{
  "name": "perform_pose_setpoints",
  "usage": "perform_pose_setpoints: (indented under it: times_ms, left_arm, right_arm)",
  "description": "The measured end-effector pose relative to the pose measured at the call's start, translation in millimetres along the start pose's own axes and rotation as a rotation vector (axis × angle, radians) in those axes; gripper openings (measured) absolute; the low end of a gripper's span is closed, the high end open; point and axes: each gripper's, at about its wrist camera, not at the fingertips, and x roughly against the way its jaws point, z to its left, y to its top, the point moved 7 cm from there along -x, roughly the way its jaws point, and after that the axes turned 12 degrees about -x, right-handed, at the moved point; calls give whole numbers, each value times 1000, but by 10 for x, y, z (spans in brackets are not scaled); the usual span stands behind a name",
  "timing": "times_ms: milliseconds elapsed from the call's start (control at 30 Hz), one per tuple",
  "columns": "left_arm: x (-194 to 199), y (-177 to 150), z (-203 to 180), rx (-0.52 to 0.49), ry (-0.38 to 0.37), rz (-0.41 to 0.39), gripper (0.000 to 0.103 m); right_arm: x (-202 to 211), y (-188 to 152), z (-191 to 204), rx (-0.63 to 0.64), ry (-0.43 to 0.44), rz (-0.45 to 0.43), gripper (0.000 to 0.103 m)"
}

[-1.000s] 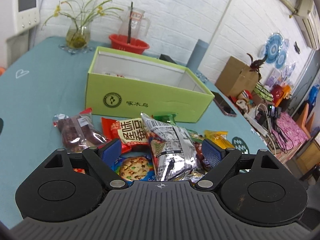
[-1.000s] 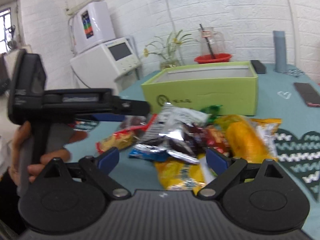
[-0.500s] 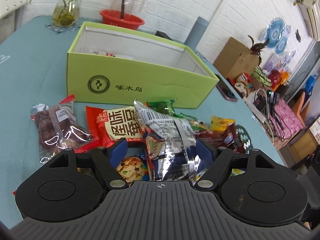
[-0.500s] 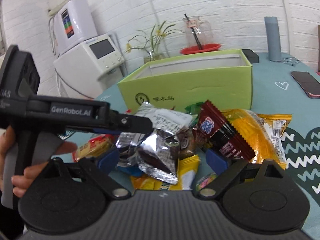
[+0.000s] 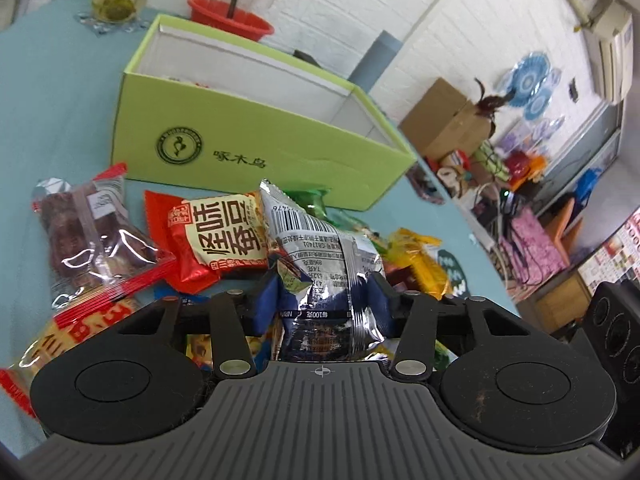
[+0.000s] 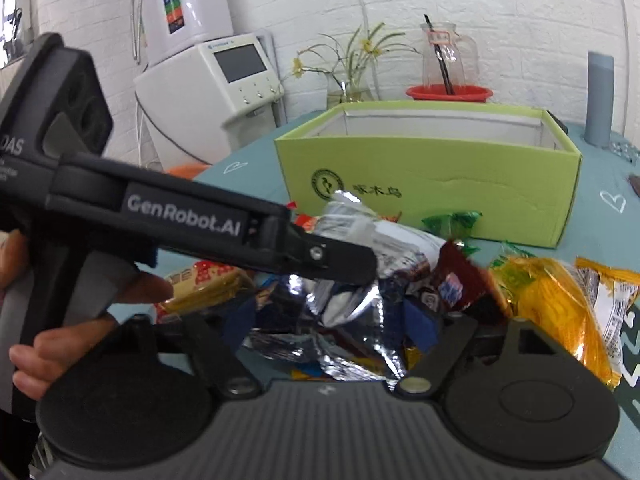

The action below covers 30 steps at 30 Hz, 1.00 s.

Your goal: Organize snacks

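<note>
Your left tongs are closed on the silver packet, pads pinching its crumpled middle, so lift it straight up clear of the pile before carrying it forward over the near wall of the green box just ahead, and release only once it is inside. Your right tongs sit partly closed around crinkled foil in the same heap; I cannot tell whether they truly grip it. The packet is shiny foil, barcode and small print facing up, puffy, light, and likely slippery.
</note>
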Motion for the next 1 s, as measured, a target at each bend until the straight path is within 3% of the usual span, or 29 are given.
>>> perform_pose_setpoints:
  times_ms: [200, 400, 533, 700, 933, 1000]
  left_arm:
    - [478, 13, 68, 4, 98, -70, 29]
    - [545, 745, 26, -82, 149, -139, 30]
    - [232, 1416, -8, -131, 114, -160, 31]
    - [-464, 1959, 104, -153, 123, -103, 32]
    - [-1318, 1834, 539, -118, 135, 35, 34]
    - [-1371, 1766, 625, -115, 160, 52, 49]
  right_arm:
    - [37, 66, 379, 43, 111, -27, 78]
    - [-15, 669, 451, 110, 128, -117, 79]
    - [-130, 1284, 175, 131, 83, -156, 79]
    - [-564, 1825, -343, 98, 31, -74, 79]
    - [-1271, 1736, -875, 13, 6, 84, 79]
    - [-1325, 1657, -936, 1, 4, 98, 78]
